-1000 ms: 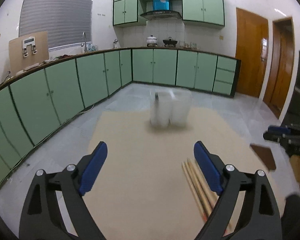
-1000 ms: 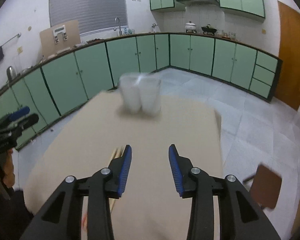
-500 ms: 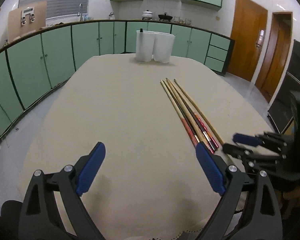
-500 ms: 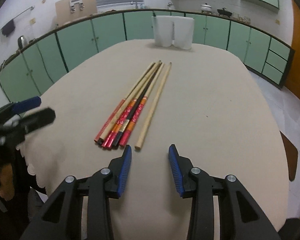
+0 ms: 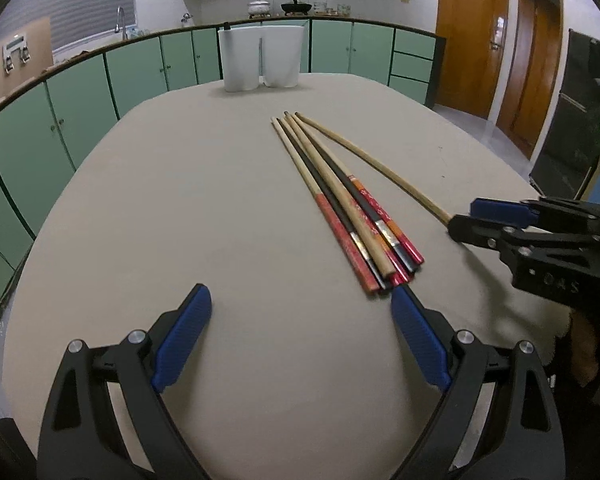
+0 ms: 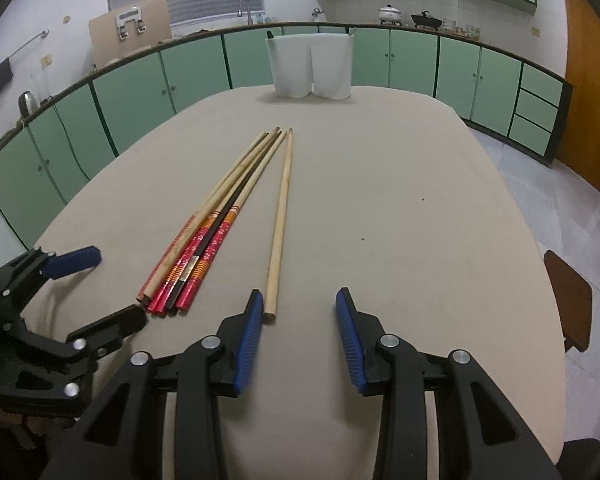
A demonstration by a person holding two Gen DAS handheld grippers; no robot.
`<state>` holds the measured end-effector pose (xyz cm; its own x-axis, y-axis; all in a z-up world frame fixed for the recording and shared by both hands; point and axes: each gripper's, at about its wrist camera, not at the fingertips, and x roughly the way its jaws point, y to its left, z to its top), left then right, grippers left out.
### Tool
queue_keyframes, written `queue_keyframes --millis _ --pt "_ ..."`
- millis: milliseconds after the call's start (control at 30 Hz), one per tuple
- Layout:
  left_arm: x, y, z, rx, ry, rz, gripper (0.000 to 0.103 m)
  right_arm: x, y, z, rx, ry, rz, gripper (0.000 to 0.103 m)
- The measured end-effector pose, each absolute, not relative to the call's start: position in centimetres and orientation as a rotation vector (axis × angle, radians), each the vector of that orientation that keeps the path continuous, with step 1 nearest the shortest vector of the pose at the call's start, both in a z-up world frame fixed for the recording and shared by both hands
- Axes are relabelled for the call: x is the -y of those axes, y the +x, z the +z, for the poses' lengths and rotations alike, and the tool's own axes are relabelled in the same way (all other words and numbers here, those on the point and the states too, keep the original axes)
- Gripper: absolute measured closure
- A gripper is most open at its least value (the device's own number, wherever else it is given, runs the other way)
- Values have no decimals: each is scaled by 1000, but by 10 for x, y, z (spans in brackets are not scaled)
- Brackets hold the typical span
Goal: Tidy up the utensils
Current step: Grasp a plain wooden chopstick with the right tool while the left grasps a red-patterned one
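Beige bench (image 5: 180, 208) in a green-cabinet kitchen (image 6: 140, 92); left tongs (image 5: 300, 312) gape wide, right tongs (image 6: 299, 312) part-open, both empty, beside chopsticks (image 6: 204, 232)

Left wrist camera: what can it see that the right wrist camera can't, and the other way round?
Only the left wrist view shows the two brown doors and a dark cabinet at the right edge. Only the right wrist view shows the kettle, the dark cloth on a wall rail and a brown chair seat. Both show the table, the bundle of chopsticks, the plain chopstick lying apart, the white holder, the green cabinets, and both grippers, left and right, open and empty.
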<state>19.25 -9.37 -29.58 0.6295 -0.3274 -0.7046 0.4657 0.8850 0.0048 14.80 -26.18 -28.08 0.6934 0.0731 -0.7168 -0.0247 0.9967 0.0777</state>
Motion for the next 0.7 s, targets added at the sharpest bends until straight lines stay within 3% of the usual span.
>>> queue_keyframes --millis 300,400,533,633,700 --pt "77 194 -293 -777 173 -412 14 255 149 -280 -800 45 61 64" --pt "82 195 -294 -762 191 -420 21 252 152 -281 -795 31 64 64" --pt "81 198 -292 -752 181 -411 39 251 157 -281 -793 34 53 68" --pt "77 198 -290 -747 164 -397 57 249 158 -282 -788 32 51 76" --pt "74 200 -290 -747 144 -386 75 247 157 -282 -787 37 57 84"
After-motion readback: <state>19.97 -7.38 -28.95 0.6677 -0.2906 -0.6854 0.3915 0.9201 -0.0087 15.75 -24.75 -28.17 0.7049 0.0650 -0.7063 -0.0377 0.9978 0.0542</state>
